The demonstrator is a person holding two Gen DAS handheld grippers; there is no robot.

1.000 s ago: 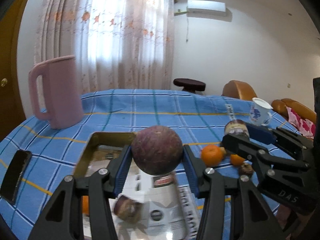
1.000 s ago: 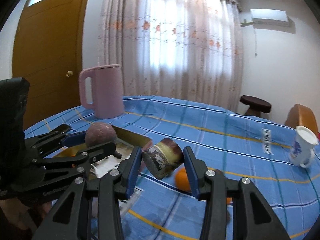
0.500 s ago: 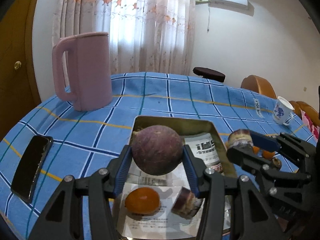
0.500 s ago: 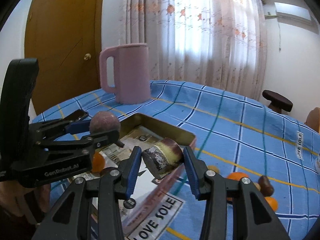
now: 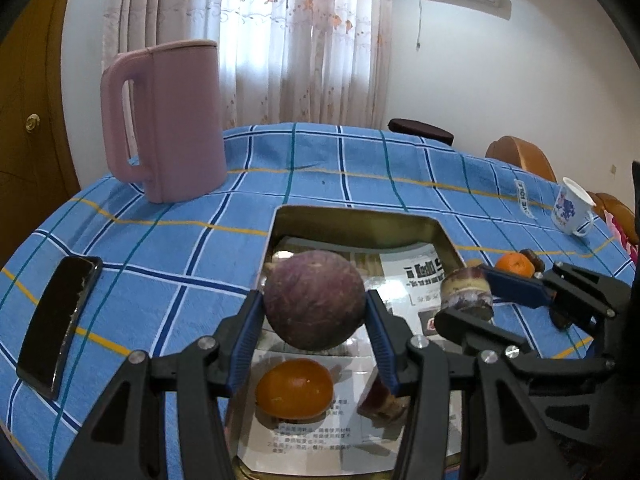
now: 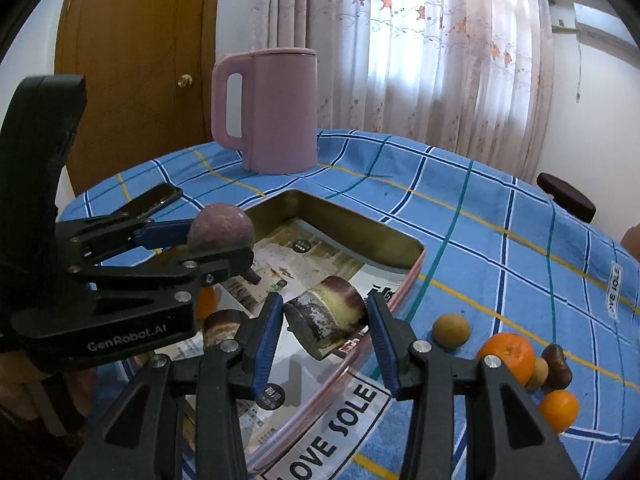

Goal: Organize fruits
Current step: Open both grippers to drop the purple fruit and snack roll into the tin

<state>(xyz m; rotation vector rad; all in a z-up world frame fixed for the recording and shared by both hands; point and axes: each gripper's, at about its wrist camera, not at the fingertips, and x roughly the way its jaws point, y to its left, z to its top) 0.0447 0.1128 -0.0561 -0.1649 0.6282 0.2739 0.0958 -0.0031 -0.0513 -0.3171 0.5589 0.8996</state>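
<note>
My left gripper [image 5: 315, 314] is shut on a round purple fruit [image 5: 314, 299], held above the gold metal tray [image 5: 352, 218] lined with printed paper. Below it in the tray lie an orange [image 5: 294, 389] and a short sugarcane piece [image 5: 378, 398]. My right gripper [image 6: 325, 320] is shut on another sugarcane piece [image 6: 326, 318], hovering over the tray's right rim [image 6: 416, 258]. The right gripper [image 5: 466, 304] shows at the right of the left wrist view; the left gripper [image 6: 222, 236] with its purple fruit [image 6: 221, 227] shows at the left of the right wrist view.
A pink jug [image 5: 168, 120] stands at the back left and a black phone [image 5: 58, 320] lies left of the tray. Right of the tray sit oranges [image 6: 506, 356], a small round brown fruit [image 6: 451, 330] and a dark one [image 6: 557, 362]. A white cup [image 5: 570, 208] stands far right.
Both grippers moved left and down with their loads, from beside the tray to over it. The orange and cane piece in the tray now lie directly under the left gripper.
</note>
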